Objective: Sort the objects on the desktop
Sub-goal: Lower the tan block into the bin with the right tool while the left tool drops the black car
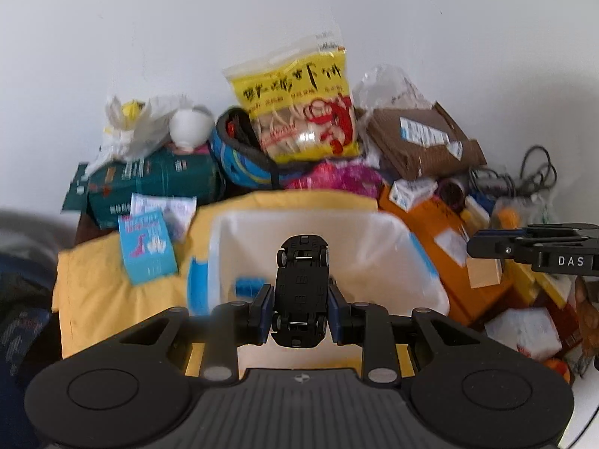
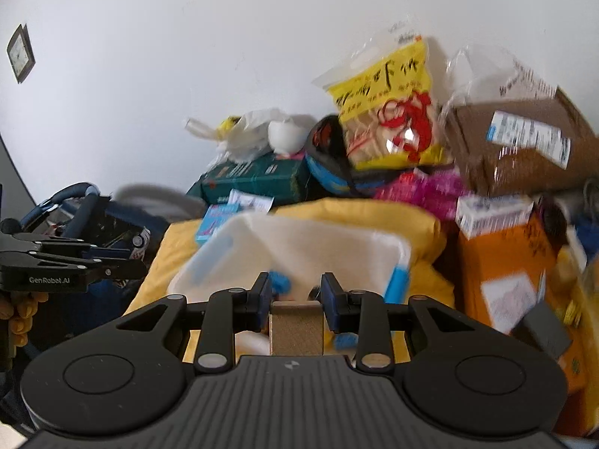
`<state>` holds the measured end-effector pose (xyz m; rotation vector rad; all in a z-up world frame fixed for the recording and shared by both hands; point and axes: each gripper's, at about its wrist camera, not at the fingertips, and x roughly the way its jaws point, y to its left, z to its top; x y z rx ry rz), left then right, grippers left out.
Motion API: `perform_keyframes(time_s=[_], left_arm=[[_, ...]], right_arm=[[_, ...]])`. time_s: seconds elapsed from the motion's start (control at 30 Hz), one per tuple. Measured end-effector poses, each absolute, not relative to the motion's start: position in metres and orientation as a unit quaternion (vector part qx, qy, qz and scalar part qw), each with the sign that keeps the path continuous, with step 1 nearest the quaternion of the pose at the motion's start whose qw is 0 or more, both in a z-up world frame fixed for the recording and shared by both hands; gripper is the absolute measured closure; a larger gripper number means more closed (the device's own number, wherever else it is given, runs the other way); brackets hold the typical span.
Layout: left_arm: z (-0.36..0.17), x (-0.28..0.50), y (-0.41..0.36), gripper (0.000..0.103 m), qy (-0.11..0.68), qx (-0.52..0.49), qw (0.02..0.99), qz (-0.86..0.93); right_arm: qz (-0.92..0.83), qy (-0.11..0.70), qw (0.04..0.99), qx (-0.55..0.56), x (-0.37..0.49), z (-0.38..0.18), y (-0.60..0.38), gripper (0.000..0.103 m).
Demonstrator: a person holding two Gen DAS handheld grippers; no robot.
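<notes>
While the left claw [image 1: 300, 305] grips the toy car [image 1: 301, 288] belly-up over the white bin [image 1: 393, 258], lower it before letting go. Right claw [image 2: 295, 299] pinches what looks like a wooden block [image 2: 296, 331], blurred; bring it over the bin too.

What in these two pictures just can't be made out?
- Left wrist view: the toy car in the left gripper shows only its underside; its top is hidden.
- Right wrist view: the wooden block in the right gripper is cut off by the gripper body.
- Both views: print on the yellow snack bag is blurred.
</notes>
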<state>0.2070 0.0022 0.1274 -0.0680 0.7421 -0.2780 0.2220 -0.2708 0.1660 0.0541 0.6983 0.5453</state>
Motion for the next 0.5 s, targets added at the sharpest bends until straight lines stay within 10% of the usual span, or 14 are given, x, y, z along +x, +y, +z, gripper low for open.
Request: perform_keyframes(time_s=[0.5], left_arm=[[0.118, 0.255, -0.006, 0.070, 0.400, -0.041, 0.907, -0.128]], right_arm=[[0.249, 0.398, 0.882, 0.036, 0.264, 0.149, -0.258, 0.071]])
